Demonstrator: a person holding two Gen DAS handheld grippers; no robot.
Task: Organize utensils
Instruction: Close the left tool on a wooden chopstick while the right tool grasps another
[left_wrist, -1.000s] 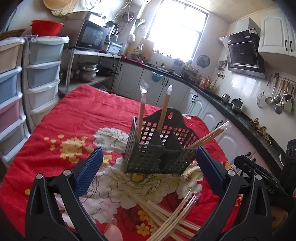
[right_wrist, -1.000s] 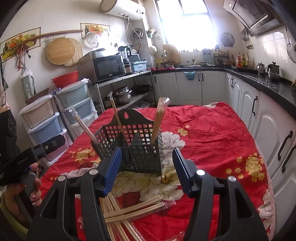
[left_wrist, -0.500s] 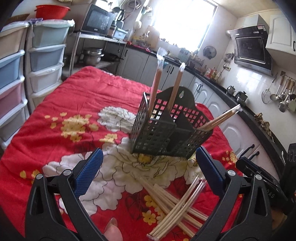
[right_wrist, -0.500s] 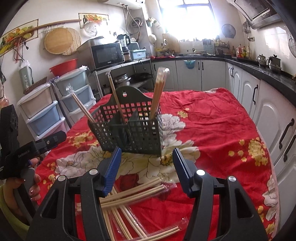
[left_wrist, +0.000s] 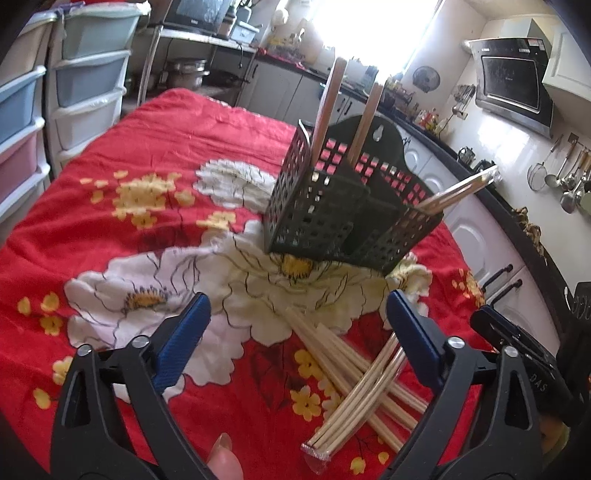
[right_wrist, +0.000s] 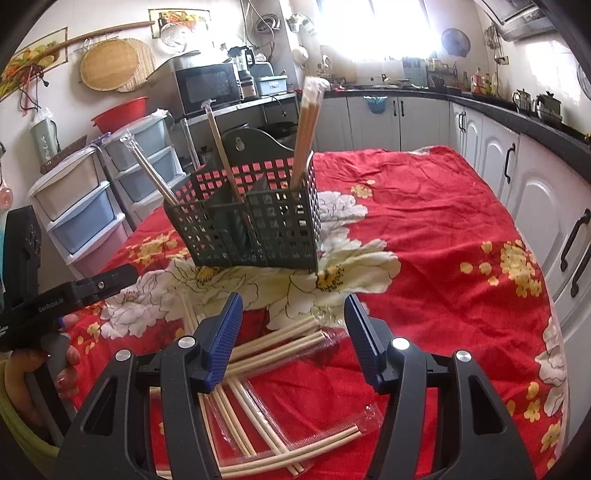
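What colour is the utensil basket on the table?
The utensil basket is dark green, clearest in the right wrist view.

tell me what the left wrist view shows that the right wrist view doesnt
Only the left wrist view: ladles and strainers hanging on the wall, the range hood, and the left gripper, jaws open and empty.

Only the right wrist view: the round wooden board on the wall, the red basin, a hand gripping the other tool's handle, and the right gripper, jaws open and empty.

Both: the dark utensil basket holding wrapped chopsticks, the loose chopstick packs on the red floral cloth, and the plastic drawers.
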